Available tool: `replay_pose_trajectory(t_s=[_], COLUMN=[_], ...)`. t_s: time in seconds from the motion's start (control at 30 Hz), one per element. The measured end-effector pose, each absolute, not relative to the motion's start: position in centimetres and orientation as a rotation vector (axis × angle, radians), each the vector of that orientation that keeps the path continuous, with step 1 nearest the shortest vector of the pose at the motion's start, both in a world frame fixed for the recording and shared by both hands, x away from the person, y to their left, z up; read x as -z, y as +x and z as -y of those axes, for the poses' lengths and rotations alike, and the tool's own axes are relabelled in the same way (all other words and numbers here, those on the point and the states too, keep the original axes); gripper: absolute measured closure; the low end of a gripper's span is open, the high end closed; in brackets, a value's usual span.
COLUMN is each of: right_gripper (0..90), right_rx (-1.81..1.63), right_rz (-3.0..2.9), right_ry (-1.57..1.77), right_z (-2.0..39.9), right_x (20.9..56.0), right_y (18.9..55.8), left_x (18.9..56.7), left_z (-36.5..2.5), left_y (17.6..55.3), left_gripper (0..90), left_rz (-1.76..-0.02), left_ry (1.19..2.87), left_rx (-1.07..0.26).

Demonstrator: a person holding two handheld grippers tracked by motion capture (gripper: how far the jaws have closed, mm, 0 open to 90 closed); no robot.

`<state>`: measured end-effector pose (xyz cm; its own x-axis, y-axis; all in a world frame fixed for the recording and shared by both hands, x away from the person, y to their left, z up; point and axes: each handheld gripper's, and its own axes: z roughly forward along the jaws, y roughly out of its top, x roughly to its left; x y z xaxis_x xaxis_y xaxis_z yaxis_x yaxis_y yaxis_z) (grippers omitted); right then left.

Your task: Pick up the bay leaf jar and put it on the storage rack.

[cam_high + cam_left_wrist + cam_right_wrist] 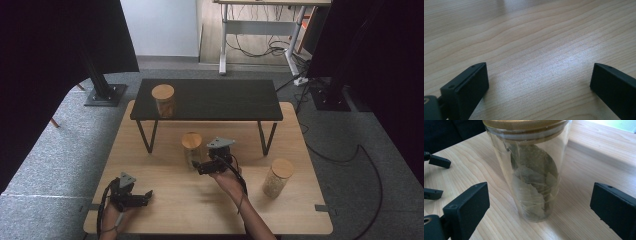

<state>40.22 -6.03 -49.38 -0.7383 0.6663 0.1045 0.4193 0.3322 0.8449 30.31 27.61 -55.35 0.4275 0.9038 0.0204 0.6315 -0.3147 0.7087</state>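
One wooden table (pixel 165 200), grey carpet (pixel 60 150)

A test room or lab is shown, not a home. Black curtains (pixel 60 45) are hung at both sides, and a grey carpet (pixel 60 150) is laid under the wooden table (pixel 165 200). Cables (pixel 255 47) are left under a desk (pixel 270 20) behind.

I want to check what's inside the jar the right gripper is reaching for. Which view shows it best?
The right gripper view: the jar of leaves stands close between the open jaws, its leaves plain. The high view shows it small, beside the right gripper.
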Motion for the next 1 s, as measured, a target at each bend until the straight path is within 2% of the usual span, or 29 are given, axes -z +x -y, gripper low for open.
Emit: replay_pose_trajectory(t_s=[0.53, 1.0], right_gripper=[3.2, 14.0], right_rx=[-1.350, -1.329], right_rz=[-2.371, -2.417], right_ry=[0.960, 0.928], right_z=[4.2, 2.7], right_x=[50.1, 50.9], right_y=[42.0, 43.3], left_x=[55.4, 55.4], left_z=[-27.6, -27.6], left_y=[30.3, 30.3], left_gripper=[1.4, 1.4], left_rz=[-1.290, -1.285], left_ry=[2.057, 2.059], left_rx=[-0.560, -0.558])
